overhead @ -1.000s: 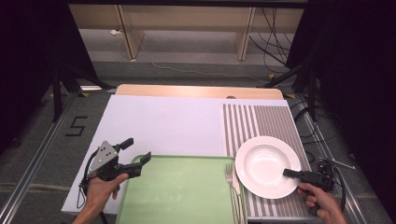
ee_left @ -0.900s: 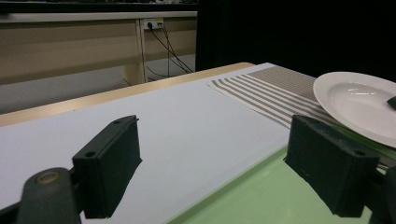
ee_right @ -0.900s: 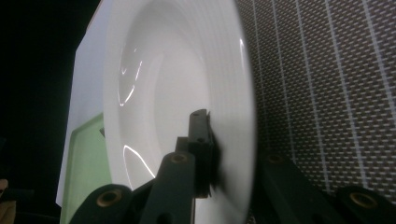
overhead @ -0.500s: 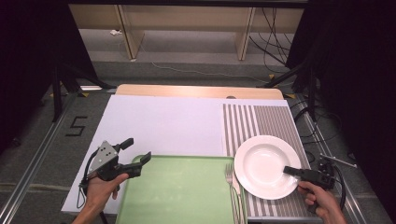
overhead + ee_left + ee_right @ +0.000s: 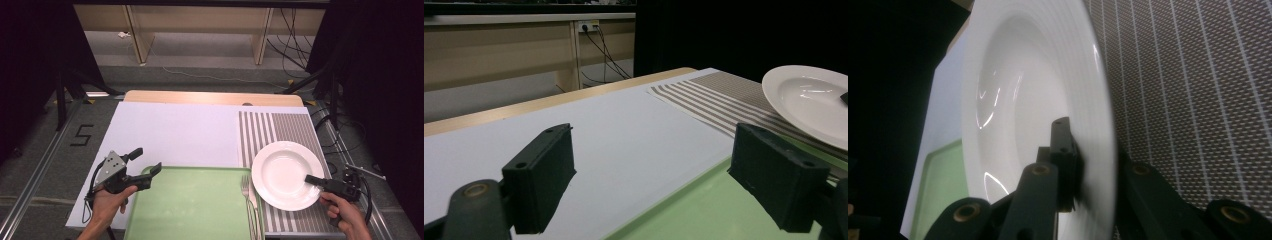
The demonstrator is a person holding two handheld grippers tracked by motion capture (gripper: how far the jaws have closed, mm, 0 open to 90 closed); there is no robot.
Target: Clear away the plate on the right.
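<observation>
The white plate [image 5: 287, 174] is sitting on the striped mat [image 5: 272, 131] at the right of the worktop [image 5: 175, 135], beside the green tray [image 5: 192, 205]. The right tongs [image 5: 314, 180] are pinching its near right rim. The left tongs [image 5: 145, 161] are hanging spread wide over the tray's left corner, well apart from the plate. A "5" [image 5: 81, 135] is showing on the floor.

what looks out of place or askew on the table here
The round white ceramic plate is tilted, not flat: the right gripper clamps its near rim over the striped placemat. The silver fork lies straight along the green tray's edge. Nothing spilled or damaged.
</observation>
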